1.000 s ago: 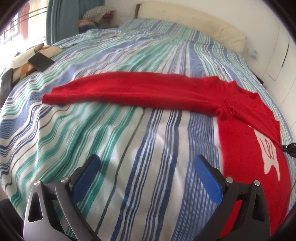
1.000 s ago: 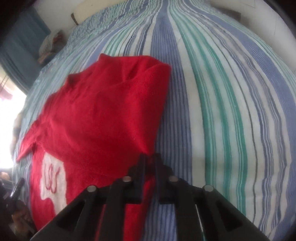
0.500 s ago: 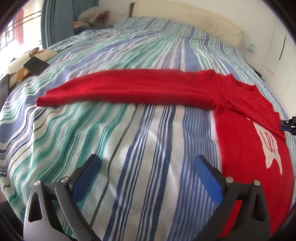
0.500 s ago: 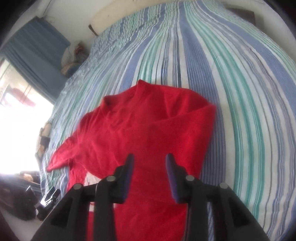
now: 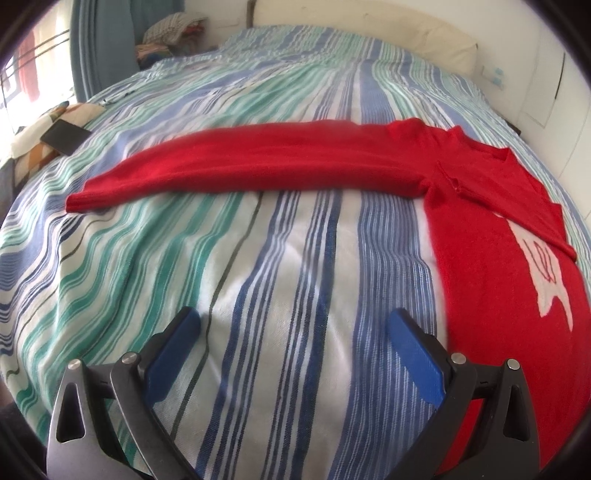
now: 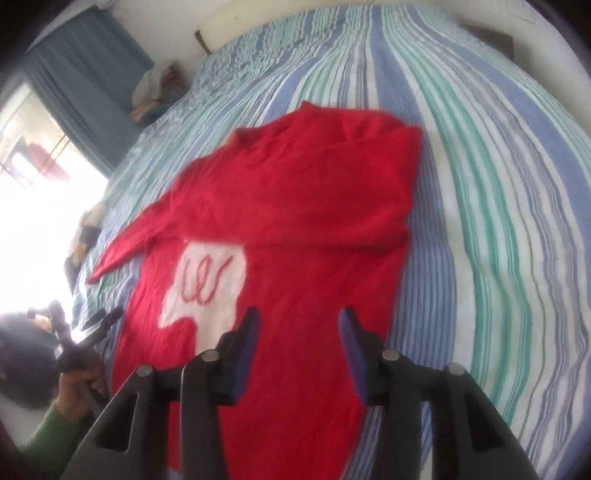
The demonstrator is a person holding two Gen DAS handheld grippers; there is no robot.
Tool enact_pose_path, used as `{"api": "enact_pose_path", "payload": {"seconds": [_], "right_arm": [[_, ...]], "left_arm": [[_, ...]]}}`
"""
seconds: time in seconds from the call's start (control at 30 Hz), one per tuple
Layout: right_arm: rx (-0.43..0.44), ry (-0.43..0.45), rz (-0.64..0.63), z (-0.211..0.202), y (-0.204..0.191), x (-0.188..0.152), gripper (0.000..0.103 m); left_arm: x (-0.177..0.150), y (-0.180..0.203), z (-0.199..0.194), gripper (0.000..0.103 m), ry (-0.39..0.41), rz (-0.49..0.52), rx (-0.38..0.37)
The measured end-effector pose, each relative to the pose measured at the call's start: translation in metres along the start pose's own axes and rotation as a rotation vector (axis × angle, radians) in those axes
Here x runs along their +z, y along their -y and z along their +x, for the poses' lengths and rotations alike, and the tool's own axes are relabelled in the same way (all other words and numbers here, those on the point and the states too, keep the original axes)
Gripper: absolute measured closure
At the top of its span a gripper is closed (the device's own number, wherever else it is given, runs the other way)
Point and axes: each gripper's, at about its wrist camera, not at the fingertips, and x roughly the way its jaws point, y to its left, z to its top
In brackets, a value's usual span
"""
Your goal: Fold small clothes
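- The surface is a bed covered by a striped sheet (image 5: 295, 258) in blue, green and white; it fills most of both views.
- In the left wrist view, at far left, a bright window (image 5: 22, 66) with a blue curtain (image 5: 103, 44) beside it.
- Below the window, at the bed's left edge, a dark flat phone (image 5: 65, 137) lies on a patterned cushion (image 5: 33, 147).
- Behind the bed's far corner, a heap of folded laundry (image 5: 166, 37) sits against the curtain; what it rests on is hidden.
- A cream headboard (image 5: 369, 26) runs along the far end, with white wall to the right.
- No containers show in either view.
- The red sweater (image 5: 480, 229) lies flat on the right part of the bed; one sleeve (image 5: 240, 166) stretches straight out leftward across the stripes.
- In the right wrist view the other sleeve (image 6: 332, 184) is folded in across the chest, above a white patch (image 6: 207, 284) with red stitching.
- The left gripper (image 5: 293, 332) is released, its blue pads wide apart above bare sheet, just left of the sweater's body and holding nothing.
- The right gripper (image 6: 298, 328) is released too, with a moderate gap, over the sweater's lower body; it grasps no cloth.
- At that view's lower left, the person's left hand (image 6: 79, 384), green-sleeved, grips the other tool's handle.
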Motion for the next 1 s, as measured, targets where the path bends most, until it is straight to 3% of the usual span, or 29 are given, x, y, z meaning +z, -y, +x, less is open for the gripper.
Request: {"api": "enact_pose_path", "payload": {"seconds": [0.07, 0.13, 0.23, 0.37, 0.5, 0.63, 0.7, 0.8, 0.9, 1.0], "right_arm": [[0.008, -0.089, 0.007, 0.009, -0.002, -0.042, 0.058], [-0.038, -0.162, 0.001, 0.010, 0.002, -0.088, 0.058], [-0.084, -0.164, -0.002, -0.012, -0.002, -0.125, 0.058], [-0.079, -0.099, -0.026, -0.046, -0.022, -0.152, 0.058], [-0.068, -0.023, -0.087, -0.043, -0.052, -0.156, 0.056], [-0.144, -0.150, -0.031, -0.002, -0.042, -0.167, 0.055], [-0.153, -0.108, -0.030, -0.014, -0.041, -0.166, 0.055], [-0.212, 0.029, -0.072, -0.038, -0.052, -0.159, 0.051], [-0.248, 0.131, -0.071, -0.050, -0.058, -0.161, 0.047], [-0.233, 0.166, -0.032, -0.051, -0.057, -0.161, 0.047]], "left_arm": [[-0.001, -0.003, 0.000, 0.001, -0.003, -0.013, 0.005], [-0.002, -0.006, 0.000, 0.001, -0.010, -0.024, 0.004], [-0.002, -0.007, 0.003, 0.001, -0.013, -0.029, 0.009], [-0.003, 0.000, 0.006, 0.001, -0.013, -0.002, 0.049], [-0.005, 0.001, 0.006, 0.001, -0.011, 0.009, 0.055], [-0.008, -0.002, 0.003, 0.001, -0.021, 0.012, 0.043], [-0.009, -0.002, 0.001, 0.001, -0.025, 0.015, 0.044], [-0.007, 0.001, -0.003, 0.001, -0.036, 0.019, 0.029], [0.000, -0.002, -0.015, 0.001, -0.043, -0.016, -0.083], [0.026, -0.017, -0.033, 0.001, -0.006, -0.038, -0.182]]}}
